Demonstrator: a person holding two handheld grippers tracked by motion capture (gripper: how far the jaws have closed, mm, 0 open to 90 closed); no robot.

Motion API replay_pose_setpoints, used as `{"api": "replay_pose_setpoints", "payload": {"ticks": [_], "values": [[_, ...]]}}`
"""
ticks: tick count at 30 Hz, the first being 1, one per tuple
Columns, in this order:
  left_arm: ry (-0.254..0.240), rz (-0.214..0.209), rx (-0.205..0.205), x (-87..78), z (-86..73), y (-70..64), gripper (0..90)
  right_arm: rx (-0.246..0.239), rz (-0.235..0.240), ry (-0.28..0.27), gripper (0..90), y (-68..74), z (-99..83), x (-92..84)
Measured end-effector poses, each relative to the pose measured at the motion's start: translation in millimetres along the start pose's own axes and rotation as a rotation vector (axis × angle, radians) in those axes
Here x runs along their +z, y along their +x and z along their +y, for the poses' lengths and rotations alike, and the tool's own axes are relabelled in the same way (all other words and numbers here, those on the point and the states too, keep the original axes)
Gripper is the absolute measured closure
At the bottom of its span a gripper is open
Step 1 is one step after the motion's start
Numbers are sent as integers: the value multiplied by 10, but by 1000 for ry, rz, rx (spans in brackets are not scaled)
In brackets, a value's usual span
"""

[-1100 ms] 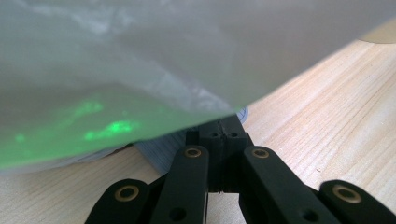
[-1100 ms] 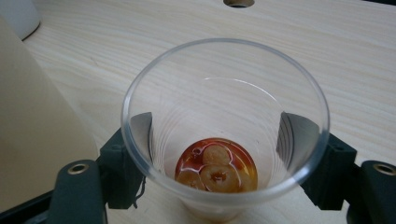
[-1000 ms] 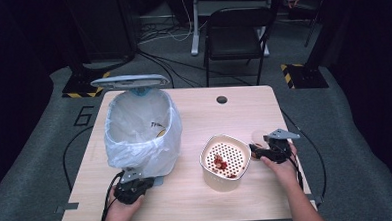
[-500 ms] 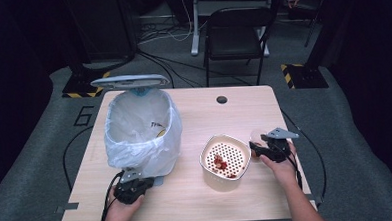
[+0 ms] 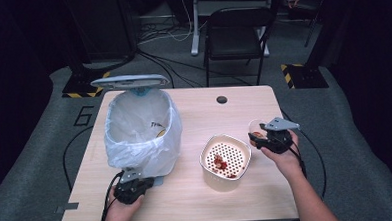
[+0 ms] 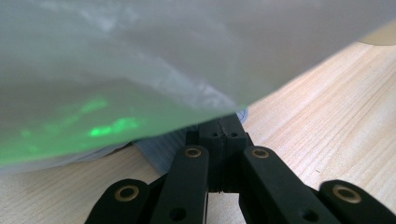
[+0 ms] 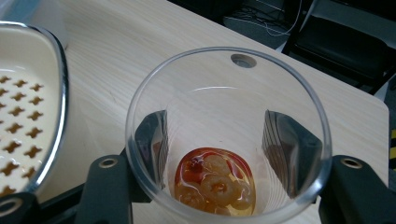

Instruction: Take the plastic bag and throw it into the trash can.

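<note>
glass cup [image 7: 229, 140] | clamped in right hand-held gripper [image 5: 270, 137] | beside strainer bowl [image 5: 225, 158]

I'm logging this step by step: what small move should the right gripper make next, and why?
Probably carry the cup left over the strainer and tip it. The right gripper is shut on the cup, which holds fruit pieces in liquid beside the strainer, where similar red bits already lie.

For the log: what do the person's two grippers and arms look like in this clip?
Both grippers are black with linked two-bar jaws and brass-coloured pivot pins. The right gripper carries a grey three-cornered plate on top; the left gripper has a small grey piece on top. Black cables trail from each. The forearms are bare, with no sleeves in view.
</note>
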State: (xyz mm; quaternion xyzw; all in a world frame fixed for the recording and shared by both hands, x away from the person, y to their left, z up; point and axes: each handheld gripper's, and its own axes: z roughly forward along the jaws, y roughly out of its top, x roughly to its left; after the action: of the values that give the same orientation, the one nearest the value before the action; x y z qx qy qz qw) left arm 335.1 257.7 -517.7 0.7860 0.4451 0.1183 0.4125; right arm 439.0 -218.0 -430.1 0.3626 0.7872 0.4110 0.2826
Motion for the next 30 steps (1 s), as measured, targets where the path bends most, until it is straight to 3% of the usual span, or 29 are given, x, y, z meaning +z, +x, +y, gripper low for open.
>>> {"api": "replay_pose_setpoints", "payload": {"ticks": [6,9,13,30], "values": [[-1,1,2,0,-1,-4,900,-45,8,-6,410,37,159,-19],[-3,1,-2,2,0,-6,900,-101,13,-4,413,58,251,-32],[-1,0,0,1,0,-2,900,-140,21,-4,415,96,330,-30],[0,0,3,2,2,-4,900,-207,70,-35,431,201,560,-77]]}}
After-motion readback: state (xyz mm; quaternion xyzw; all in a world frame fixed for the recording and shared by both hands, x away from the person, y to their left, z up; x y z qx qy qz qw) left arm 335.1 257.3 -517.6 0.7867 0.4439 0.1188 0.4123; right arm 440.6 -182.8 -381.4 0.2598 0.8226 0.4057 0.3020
